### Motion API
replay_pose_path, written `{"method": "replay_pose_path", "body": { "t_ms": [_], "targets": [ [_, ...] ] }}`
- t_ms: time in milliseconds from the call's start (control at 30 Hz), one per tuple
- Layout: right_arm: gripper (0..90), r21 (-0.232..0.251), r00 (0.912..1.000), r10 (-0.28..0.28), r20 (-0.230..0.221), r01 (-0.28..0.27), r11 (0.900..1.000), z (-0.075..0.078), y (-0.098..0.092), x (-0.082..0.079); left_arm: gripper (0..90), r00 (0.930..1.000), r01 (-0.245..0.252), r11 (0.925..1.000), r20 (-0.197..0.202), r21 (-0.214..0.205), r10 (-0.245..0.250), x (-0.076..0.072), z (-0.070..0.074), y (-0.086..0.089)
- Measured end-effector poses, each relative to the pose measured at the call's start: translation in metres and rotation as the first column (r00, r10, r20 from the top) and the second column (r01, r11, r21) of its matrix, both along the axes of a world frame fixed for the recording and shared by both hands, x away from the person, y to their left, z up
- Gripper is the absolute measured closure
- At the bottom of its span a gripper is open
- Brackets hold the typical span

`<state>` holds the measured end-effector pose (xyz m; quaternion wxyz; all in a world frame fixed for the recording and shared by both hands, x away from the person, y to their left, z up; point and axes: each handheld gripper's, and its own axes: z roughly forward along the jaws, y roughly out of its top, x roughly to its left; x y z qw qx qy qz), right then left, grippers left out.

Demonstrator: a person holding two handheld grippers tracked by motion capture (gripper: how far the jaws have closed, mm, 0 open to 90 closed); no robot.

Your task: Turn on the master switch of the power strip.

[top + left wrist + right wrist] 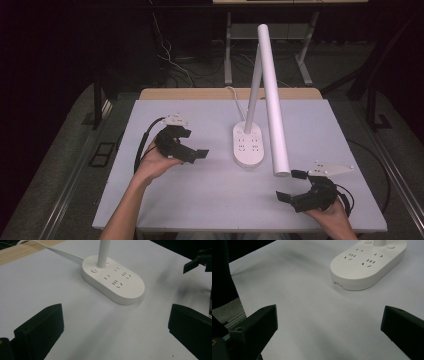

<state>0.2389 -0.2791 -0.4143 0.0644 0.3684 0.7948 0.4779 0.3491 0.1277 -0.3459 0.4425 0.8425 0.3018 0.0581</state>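
High view, table: a pale grey table (165, 200) filled the middle, a wooden strip along its far edge.
High view, lamp: the white desk lamp (248, 145) stood at the centre on an oval base with sockets in its top; its stem rose up and back, and the long white lamp head (273, 100) slanted down toward the near right.
High view, left gripper: the left gripper (194, 145) hovered just left of the base, jaws spread and pointing at it, not touching.
High view, right gripper: the right gripper (291, 185) sat at the near right, just beneath the tip of the lamp head, jaws wide apart, holding nothing.
Left gripper view, jaws: two black jaws stood far apart at the bottom corners, bare table between them.
Left gripper view, lamp: the base lay ahead, apart from the jaws, the white cord (62, 252) trailing off to the upper left; a round button (94, 270) sat beside the stem.
Right gripper view, jaws: again spread wide, gripping nothing.
Right gripper view, lamp: the base lay in the upper right, well ahead of the jaws, sockets facing up.
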Motion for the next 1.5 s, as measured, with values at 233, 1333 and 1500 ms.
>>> {"method": "replay_pose_path", "body": {
  "t_ms": [233,1333,1500],
  "targets": [
    [0.3,-0.002,1.0000,-0.003,0.002,0.003,1.0000,0.000,-0.001,0.001,0.0,0.9999,0.010,0.9999,-0.004,0.009,-0.010,0.007,0.002,-0.006],
    [0.3,-0.020,1.0000,-0.002,0.001,0.002,0.9998,-0.002,0.000,0.000,0.0,0.9968,0.079,0.9894,-0.018,0.121,-0.078,0.070,0.011,-0.061],
    [0.3,-0.023,1.0000,0.002,0.002,-0.002,0.9997,-0.002,-0.001,0.000,0.0,0.9952,0.097,0.9854,-0.020,0.140,-0.095,0.077,0.009,-0.069]
  ]
}}
